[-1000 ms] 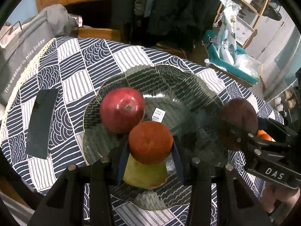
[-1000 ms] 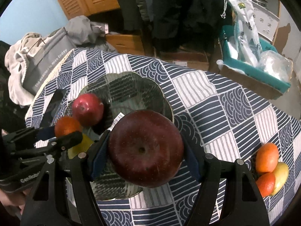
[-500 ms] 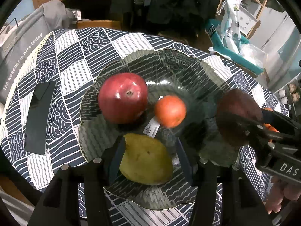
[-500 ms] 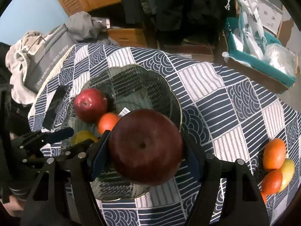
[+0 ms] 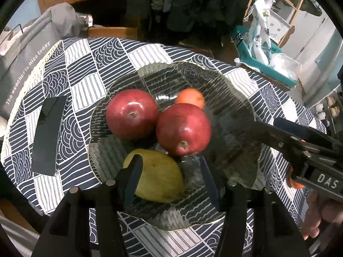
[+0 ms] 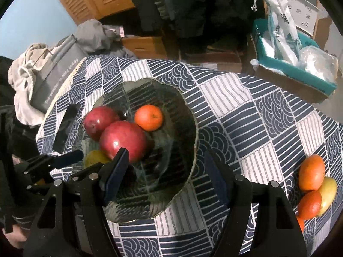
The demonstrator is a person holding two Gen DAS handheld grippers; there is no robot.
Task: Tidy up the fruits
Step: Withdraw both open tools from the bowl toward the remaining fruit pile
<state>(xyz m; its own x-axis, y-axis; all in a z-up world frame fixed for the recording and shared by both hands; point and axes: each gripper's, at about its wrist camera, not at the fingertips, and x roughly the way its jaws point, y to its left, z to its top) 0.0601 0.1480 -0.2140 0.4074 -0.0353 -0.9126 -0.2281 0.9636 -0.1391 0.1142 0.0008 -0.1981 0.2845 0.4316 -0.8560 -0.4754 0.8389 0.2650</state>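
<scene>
While two red apples (image 5: 183, 128), an orange (image 5: 189, 97) and a yellow pear (image 5: 158, 176) rest in the glass bowl (image 5: 235, 98), your left gripper (image 5: 169, 171) and right gripper (image 6: 166, 173) both hover with jaws apart, holding nothing.

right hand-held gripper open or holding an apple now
Open and empty. The right hand-held gripper has nothing between its blue pads; both red apples lie in the glass bowl.

phone (image 5: 49, 136) on tablecloth (image 5: 90, 68) | grey bag (image 5: 23, 55) | teal box (image 6: 300, 72)
</scene>
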